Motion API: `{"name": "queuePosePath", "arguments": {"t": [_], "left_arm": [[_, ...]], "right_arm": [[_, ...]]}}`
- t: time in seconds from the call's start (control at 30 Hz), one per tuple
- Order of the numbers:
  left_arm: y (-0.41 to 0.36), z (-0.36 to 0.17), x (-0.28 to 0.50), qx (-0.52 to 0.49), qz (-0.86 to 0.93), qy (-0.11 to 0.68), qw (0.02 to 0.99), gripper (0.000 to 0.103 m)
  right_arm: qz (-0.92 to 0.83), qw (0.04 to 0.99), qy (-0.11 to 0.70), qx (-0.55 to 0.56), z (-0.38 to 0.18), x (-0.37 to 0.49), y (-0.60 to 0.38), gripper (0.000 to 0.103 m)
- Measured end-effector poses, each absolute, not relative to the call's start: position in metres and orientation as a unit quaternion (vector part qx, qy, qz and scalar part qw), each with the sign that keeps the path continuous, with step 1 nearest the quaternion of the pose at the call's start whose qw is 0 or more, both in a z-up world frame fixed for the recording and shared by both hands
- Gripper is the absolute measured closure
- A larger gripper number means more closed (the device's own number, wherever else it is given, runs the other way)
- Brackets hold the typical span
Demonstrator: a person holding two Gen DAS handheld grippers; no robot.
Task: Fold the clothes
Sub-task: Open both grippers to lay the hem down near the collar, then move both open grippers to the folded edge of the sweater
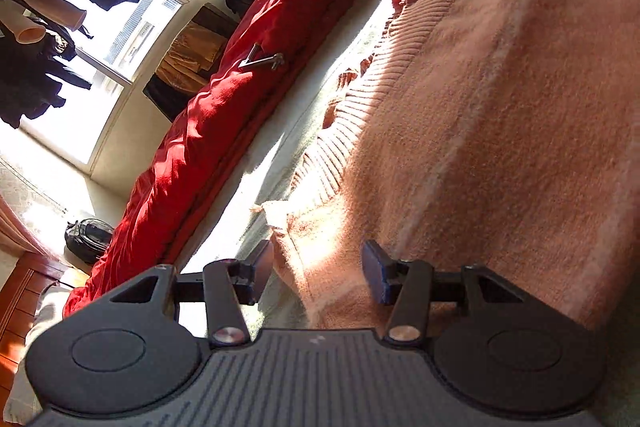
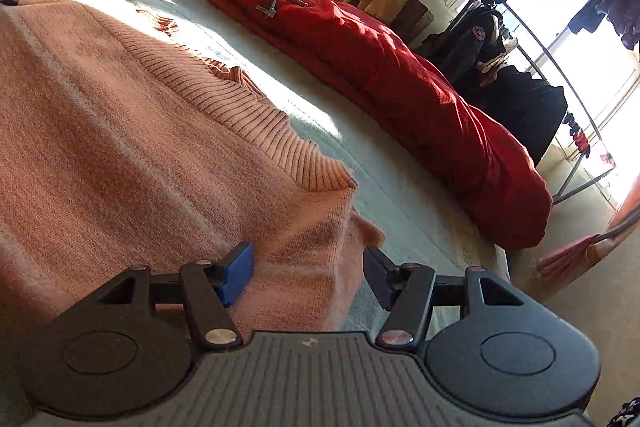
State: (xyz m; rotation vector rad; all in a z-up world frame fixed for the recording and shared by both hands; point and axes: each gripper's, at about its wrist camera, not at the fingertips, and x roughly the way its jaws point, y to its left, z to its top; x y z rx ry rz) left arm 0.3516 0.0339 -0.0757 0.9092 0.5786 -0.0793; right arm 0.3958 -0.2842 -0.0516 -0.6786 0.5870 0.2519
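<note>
- Clearly the left gripper is hovering with its jaws apart over a near corner of the pink sweater; knit is lying between the pads, but neither pad is pressing on it.
- Spreading across the pale bed sheet, the sweater is lying flat with its ribbed hem facing the red duvet bunched along the far edge.
- Over at the opposite corner, the right gripper is standing open too, gripping nothing, with the fabric just below.
- Judging by the doubled layers at both corners, one fold is looking finished; further folds and any tidying are seemingly remaining.
</note>
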Motion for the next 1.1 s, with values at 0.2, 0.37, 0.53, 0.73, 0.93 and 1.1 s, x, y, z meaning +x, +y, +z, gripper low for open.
{"name": "queuePosePath", "arguments": {"t": [0.2, 0.37, 0.53, 0.73, 0.93, 1.1], "left_arm": [[0.039, -0.045, 0.325, 0.335, -0.073, 0.299, 0.891, 0.052], [0.049, -0.052, 0.312, 0.235, -0.109, 0.354, 0.899, 0.048], [0.077, -0.050, 0.304, 0.173, -0.091, 0.378, 0.905, 0.044], [0.084, -0.015, 0.323, 0.088, -0.137, 0.373, 0.913, 0.045], [0.088, -0.021, 0.400, -0.052, -0.177, 0.386, 0.904, 0.045], [0.114, -0.060, 0.434, -0.093, -0.126, 0.408, 0.900, 0.045]], "right_arm": [[0.161, 0.916, 0.308, -0.199, -0.018, 0.366, -0.313, 0.037], [0.217, 0.905, 0.352, -0.103, -0.018, 0.354, -0.321, 0.036], [0.205, 0.891, 0.404, -0.017, -0.039, 0.362, -0.346, 0.036], [0.216, 0.907, 0.361, 0.013, -0.006, 0.378, -0.342, 0.036], [0.208, 0.906, 0.361, 0.074, -0.008, 0.452, -0.330, 0.038], [0.163, 0.900, 0.396, 0.079, -0.050, 0.487, -0.341, 0.054]]}}
